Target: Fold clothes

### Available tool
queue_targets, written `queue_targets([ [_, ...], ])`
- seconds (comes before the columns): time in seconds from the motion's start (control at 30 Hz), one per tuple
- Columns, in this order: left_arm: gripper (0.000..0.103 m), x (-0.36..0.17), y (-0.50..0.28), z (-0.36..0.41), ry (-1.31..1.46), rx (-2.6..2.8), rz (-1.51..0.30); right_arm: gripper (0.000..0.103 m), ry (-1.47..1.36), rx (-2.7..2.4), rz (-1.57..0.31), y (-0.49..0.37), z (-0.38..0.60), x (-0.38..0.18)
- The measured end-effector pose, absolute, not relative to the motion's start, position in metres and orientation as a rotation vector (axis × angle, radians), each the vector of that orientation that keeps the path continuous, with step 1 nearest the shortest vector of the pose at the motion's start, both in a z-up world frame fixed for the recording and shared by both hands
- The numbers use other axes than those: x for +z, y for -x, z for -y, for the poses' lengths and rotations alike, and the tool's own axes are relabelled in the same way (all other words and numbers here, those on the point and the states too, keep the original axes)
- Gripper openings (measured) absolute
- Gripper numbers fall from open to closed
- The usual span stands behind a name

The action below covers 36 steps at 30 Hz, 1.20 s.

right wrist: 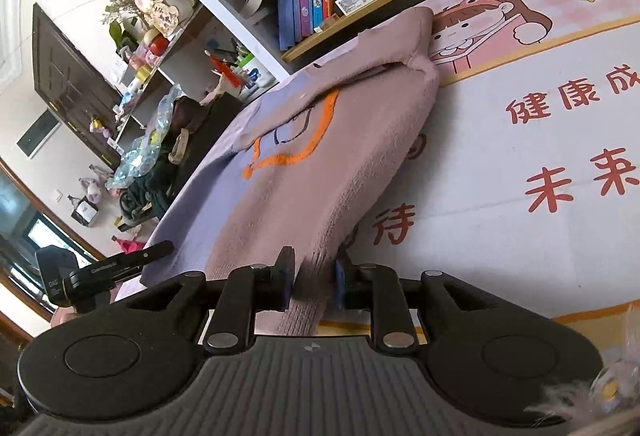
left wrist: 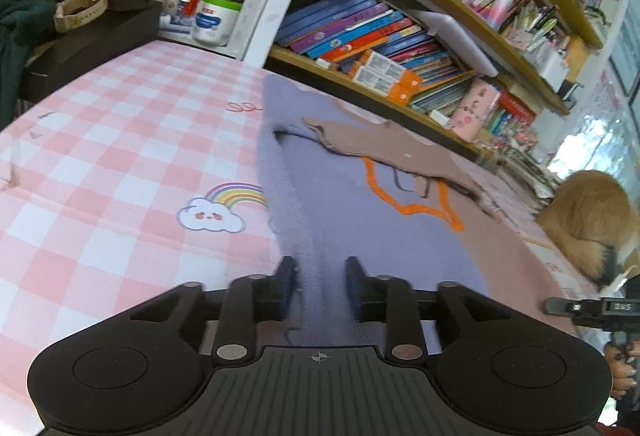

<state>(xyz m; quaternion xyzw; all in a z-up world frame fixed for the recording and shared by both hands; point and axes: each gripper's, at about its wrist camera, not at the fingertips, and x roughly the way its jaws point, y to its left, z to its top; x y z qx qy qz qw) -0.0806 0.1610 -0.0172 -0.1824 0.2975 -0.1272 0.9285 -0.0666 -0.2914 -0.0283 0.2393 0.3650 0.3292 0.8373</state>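
A two-tone sweater, lavender (left wrist: 340,196) on one half and dusty pink (right wrist: 312,188) on the other, with an orange outline drawing (left wrist: 416,204), lies on the table. Both sleeves are folded in over the body. My left gripper (left wrist: 320,282) is shut on the lavender hem edge, which runs between the blue pads. My right gripper (right wrist: 314,280) is shut on the pink ribbed hem and lifts it slightly. The other gripper shows at each view's edge.
The table has a pink checked cloth (left wrist: 120,164) with a rainbow print and a mat with red Chinese characters (right wrist: 560,156). Bookshelves (left wrist: 400,48) stand along the far side. An orange furry animal (left wrist: 588,216) sits at the right. Cups of pens (left wrist: 216,16) and clutter stand at the back left.
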Motion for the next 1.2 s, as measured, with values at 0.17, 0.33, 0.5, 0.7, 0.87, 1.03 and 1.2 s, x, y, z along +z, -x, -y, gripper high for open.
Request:
queue_targets([
  [0.17, 0.055, -0.015, 0.081, -0.149, 0.341, -0.274, -0.598, 0.019, -0.494, 0.694, -0.77, 0.066, 0.287, -0.027],
  [0.33, 0.066, -0.014, 0.079, -0.146, 0.344, -0.288, -0.596, 0.019, -0.508, 0.695, -0.768, 0.065, 0.288, -0.028],
  [0.5, 0.076, -0.014, 0.078, -0.144, 0.341, -0.291, -0.595, 0.021, -0.508, 0.696, -0.762, 0.066, 0.288, -0.028],
  [0.7, 0.077, -0.014, 0.078, -0.142, 0.338, -0.293, -0.592, 0.023, -0.491, 0.689, -0.757, 0.067, 0.285, -0.027],
  [0.87, 0.075, -0.014, 0.079, -0.14, 0.33, -0.288, -0.586, 0.028, -0.469, 0.696, -0.756, 0.068, 0.282, -0.025],
  [1.03, 0.066, -0.013, 0.08, -0.142, 0.337, -0.281, -0.585, 0.012, -0.464, 0.667, -0.756, 0.067, 0.285, -0.028],
  [1.2, 0.036, -0.015, 0.079, -0.148, 0.376, -0.274, -0.598, 0.009, -0.476, 0.656, -0.741, 0.07, 0.296, -0.027],
])
